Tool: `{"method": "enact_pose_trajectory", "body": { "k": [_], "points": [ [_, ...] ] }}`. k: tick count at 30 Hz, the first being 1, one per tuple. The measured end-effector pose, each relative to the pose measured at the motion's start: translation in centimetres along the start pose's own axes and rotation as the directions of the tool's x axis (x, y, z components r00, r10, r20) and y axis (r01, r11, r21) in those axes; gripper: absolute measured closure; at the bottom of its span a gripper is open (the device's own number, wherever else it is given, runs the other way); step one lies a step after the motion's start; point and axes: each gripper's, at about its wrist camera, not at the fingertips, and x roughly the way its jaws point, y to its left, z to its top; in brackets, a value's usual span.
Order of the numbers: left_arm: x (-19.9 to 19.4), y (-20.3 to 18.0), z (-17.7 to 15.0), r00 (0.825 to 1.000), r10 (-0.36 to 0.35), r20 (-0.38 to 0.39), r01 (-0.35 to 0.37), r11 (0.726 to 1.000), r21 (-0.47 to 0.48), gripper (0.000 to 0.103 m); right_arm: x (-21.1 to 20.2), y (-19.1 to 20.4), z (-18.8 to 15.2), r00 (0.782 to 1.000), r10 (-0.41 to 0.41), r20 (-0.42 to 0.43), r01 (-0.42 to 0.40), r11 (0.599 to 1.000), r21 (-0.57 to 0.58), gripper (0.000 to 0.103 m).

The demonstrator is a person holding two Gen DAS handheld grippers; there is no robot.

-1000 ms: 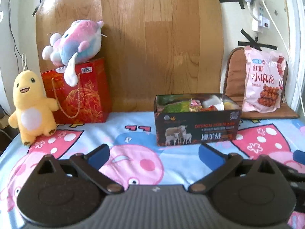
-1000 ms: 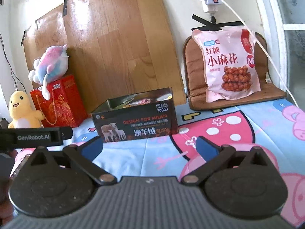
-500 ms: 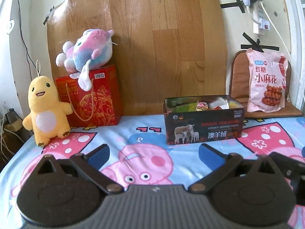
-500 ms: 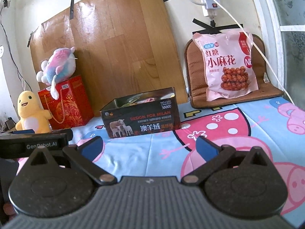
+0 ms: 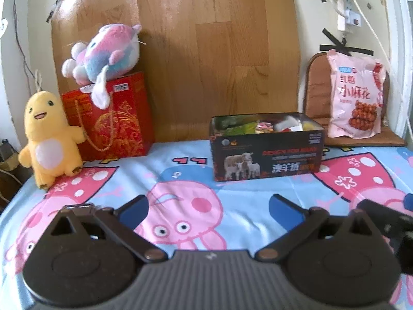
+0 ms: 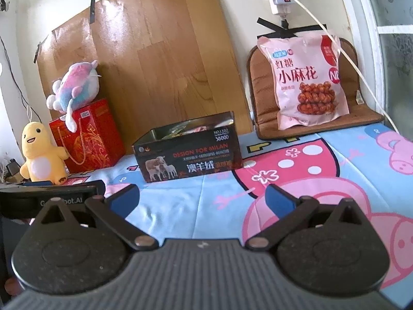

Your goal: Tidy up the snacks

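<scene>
A dark open box (image 5: 267, 159) printed with sheep stands on the cartoon-print sheet and holds several small snack packets (image 5: 258, 126). It also shows in the right wrist view (image 6: 189, 160). A large pink snack bag (image 5: 355, 103) leans upright on a brown cushion at the back right, seen too in the right wrist view (image 6: 308, 77). My left gripper (image 5: 208, 208) is open and empty, well in front of the box. My right gripper (image 6: 202, 199) is open and empty, also in front of the box.
A red gift bag (image 5: 111, 118) with a pink and blue plush (image 5: 103, 51) on top stands at the back left. A yellow plush (image 5: 47, 139) stands beside it. A wooden board (image 5: 214, 51) leans on the wall. Cables (image 6: 322, 25) hang at the right.
Both grippers have drawn back from the box, which looks smaller and farther. Both stay open and empty.
</scene>
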Motion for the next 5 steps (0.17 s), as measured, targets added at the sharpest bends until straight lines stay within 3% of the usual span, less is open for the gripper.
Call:
{"method": "enact_pose_trajectory", "body": {
  "k": [5],
  "points": [
    [1.6,0.2,-0.2,0.995,-0.093,-0.028,0.092,0.995,-0.03,0.0,0.6,-0.5,-0.3,1.0,-0.011,-0.018,0.011,1.0,0.01,0.0]
  ]
}}
